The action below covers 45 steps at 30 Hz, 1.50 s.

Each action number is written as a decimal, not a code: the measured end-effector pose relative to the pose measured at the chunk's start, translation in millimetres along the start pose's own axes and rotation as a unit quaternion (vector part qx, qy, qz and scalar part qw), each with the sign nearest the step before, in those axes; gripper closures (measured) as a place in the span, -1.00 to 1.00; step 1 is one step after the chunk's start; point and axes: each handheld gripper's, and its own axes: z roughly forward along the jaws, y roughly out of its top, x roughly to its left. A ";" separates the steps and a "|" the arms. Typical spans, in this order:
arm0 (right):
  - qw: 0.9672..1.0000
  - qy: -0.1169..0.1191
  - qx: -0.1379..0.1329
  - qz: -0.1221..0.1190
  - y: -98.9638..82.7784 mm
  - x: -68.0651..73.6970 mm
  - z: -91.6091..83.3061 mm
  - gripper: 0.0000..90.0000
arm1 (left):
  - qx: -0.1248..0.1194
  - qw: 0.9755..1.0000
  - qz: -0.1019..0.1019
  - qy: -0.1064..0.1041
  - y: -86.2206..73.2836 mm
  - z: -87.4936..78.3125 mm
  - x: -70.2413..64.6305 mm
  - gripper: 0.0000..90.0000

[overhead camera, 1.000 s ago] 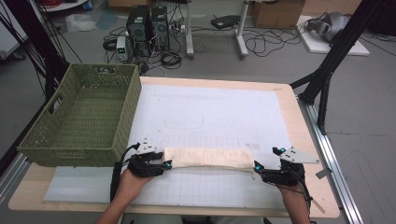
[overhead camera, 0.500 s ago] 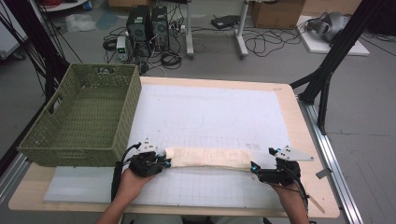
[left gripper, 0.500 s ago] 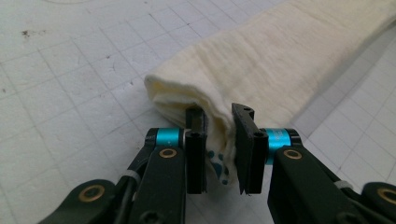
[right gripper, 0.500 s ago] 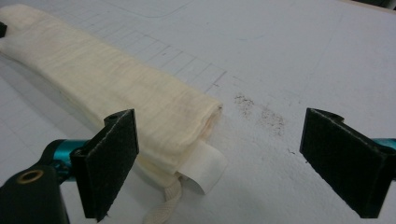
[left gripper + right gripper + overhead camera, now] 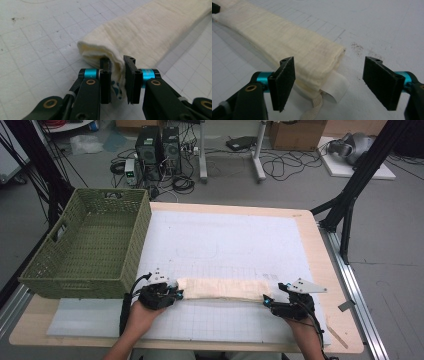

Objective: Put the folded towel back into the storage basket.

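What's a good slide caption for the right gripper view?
Right gripper, jaws just closing but open, straddles the end of a folded cream cloth with a white tag on the gridded mat.

Both forearms come in from the near edge, each hand wrapped around a gripper body and held low over the surface. The left gripper [image 5: 176, 294] points toward the right one, its jaws drawn close together and pinching the end of the folded cloth [image 5: 150, 32] between the pads. The right gripper [image 5: 267, 301] points back toward the left one; its jaws have just been closing but stand wide apart, the other cloth end lying between them, against the left jaw and clear of the right jaw.
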 end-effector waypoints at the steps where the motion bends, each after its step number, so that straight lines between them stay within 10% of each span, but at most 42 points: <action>1: 1.000 0.002 0.005 0.002 -0.6 0.1 1.0 -0.33 | 0.000 1.000 -0.001 -0.001 -0.1 0.1 0.1 0.69; 15: 0.999 0.007 0.043 -0.011 -5.9 5.3 12.6 0.17 | -0.002 1.000 -0.001 -0.002 -0.3 0.1 0.5 0.68; 24: 0.999 0.018 -0.025 0.037 2.2 0.9 -3.0 -0.02 | -0.002 1.000 -0.001 -0.002 -0.5 0.2 0.9 0.67; 28: 0.999 -0.019 -0.011 0.032 -1.9 3.0 7.1 0.09 | -0.002 1.000 -0.002 -0.001 -0.6 0.2 0.7 0.67; 35: 0.999 -0.017 0.035 0.003 -4.5 10.2 14.8 0.24 | -0.002 1.000 -0.003 -0.001 -0.7 0.0 1.1 0.66; 45: 0.998 -0.008 0.047 0.036 -5.3 10.7 16.2 0.24 | -0.002 1.000 -0.003 0.002 -0.6 0.3 0.4 0.66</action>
